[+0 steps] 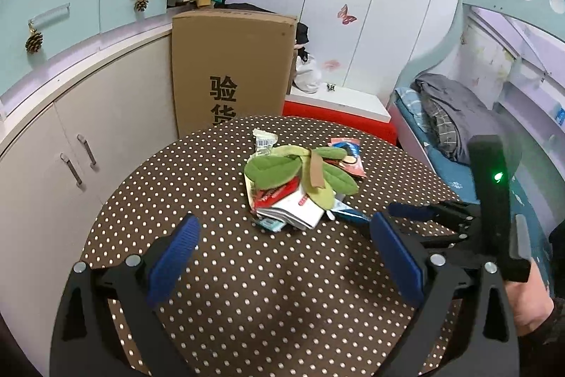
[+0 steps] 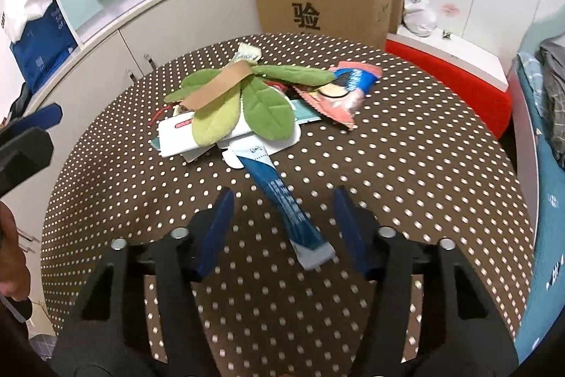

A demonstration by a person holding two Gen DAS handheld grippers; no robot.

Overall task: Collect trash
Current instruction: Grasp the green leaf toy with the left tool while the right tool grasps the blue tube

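on the dotted tablecloth (image 2: 406, 165), a long blue wrapper (image 2: 286, 204) juts from the trash pile (image 2: 247, 115) and lies between the spread fingers of the right gripper (image 2: 284, 221), untouched. green fabric leaves (image 2: 265, 112) cover the pile. the left gripper (image 1: 282, 248) hovers wide open, short of the pile. a cardboard box (image 1: 233, 66) stands behind the table.

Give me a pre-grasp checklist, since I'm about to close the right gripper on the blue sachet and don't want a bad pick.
1. Right gripper open: ok.
2. Blue sachet lies between its fingers: ok.
3. Sachet free of the pile: not ok, its far end is tucked under the white packet.
4. Left gripper open, clear of the sachet: ok.
5. Fingers low enough on the dotted table: cannot tell.
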